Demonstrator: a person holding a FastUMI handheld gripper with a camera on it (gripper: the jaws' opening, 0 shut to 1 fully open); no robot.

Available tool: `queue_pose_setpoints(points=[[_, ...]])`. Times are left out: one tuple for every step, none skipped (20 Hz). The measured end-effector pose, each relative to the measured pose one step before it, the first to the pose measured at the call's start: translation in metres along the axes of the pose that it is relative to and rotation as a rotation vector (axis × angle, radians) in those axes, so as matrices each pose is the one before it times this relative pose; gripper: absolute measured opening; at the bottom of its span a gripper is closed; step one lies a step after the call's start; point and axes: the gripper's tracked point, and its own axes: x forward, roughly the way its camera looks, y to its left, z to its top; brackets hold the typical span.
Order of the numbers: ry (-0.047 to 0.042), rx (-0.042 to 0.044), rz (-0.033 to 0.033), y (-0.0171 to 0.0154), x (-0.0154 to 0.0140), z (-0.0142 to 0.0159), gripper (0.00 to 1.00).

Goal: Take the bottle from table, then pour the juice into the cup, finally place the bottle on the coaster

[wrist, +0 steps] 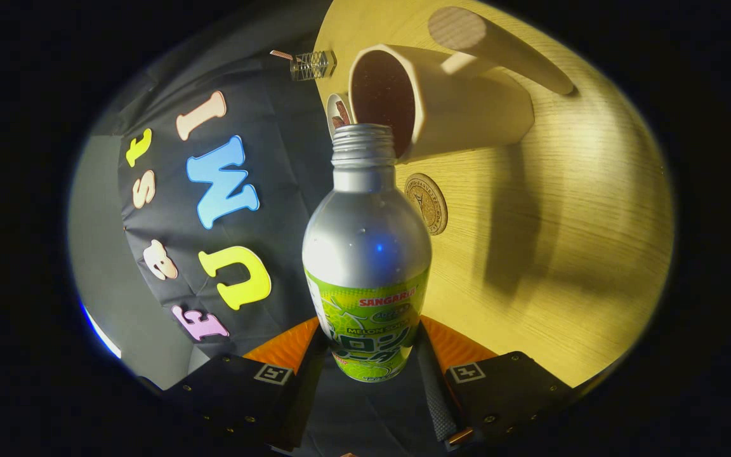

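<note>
My gripper [365, 355] is shut on a silver aluminium bottle [367, 254] with a green label, both fingers pressing on its lower body. The cap is off, and the open threaded mouth [363, 134] points away from me. The view is rolled sideways, so the bottle is tipped over toward the table. Its mouth sits right at the rim of a cream cup [441, 108] with a dark inside and a thick handle [499, 51]. A round brown coaster [426, 203] lies on the wooden table [562, 241], just beside the bottle's neck and near the cup's base.
A small clear glass jar [313, 65] stands at the table's far edge beyond the cup. A small white item [338, 114] peeks out behind the cup's rim. The cup's shadow falls on bare wood past the coaster.
</note>
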Motion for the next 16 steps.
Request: queue_pose_setpoints(points=[[0.00001, 0.00980, 0.00185, 0.00096, 0.00177, -0.00030, 0.75], [0.00327, 0.00850, 0.00179, 0.00138, -0.00020, -0.00237, 0.75], [0.00446, 0.00597, -0.00303, 0.00044, 0.00030, -0.00075, 0.75], [0.00264, 0.00278, -0.00119, 0.00093, 0.00027, -0.00037, 0.75], [0.00298, 0.00503, -0.00117, 0.00199, -0.00006, -0.00008, 0.75], [0.00089, 0.00408, 0.00164, 0.00205, 0.00122, -0.00052, 0.75], [0.00131, 0.00488, -0.00054, 0.00135, 0.00006, 0.00035, 0.75], [-0.00009, 0.00267, 0.00222, 0.00123, 0.00028, 0.00022, 0.75], [0.00129, 0.00351, -0.00051, -0.00028, -0.00214, -0.00052, 0.75], [0.00067, 0.00549, -0.00188, 0.00117, -0.00186, 0.00020, 0.75], [-0.00373, 0.00624, 0.00108, 0.00081, 0.00042, 0.00083, 0.75], [0.00128, 0.00727, 0.00137, 0.00144, 0.00014, 0.00040, 0.75], [0.00066, 0.00516, 0.00133, 0.00132, 0.00016, -0.00054, 0.74], [-0.00012, 0.00518, 0.00085, 0.00163, -0.00119, 0.00083, 0.75], [0.00043, 0.00532, 0.00197, 0.00080, 0.00013, 0.00000, 0.75], [0.00018, 0.00420, 0.00228, 0.00181, -0.00143, -0.00052, 0.75]])
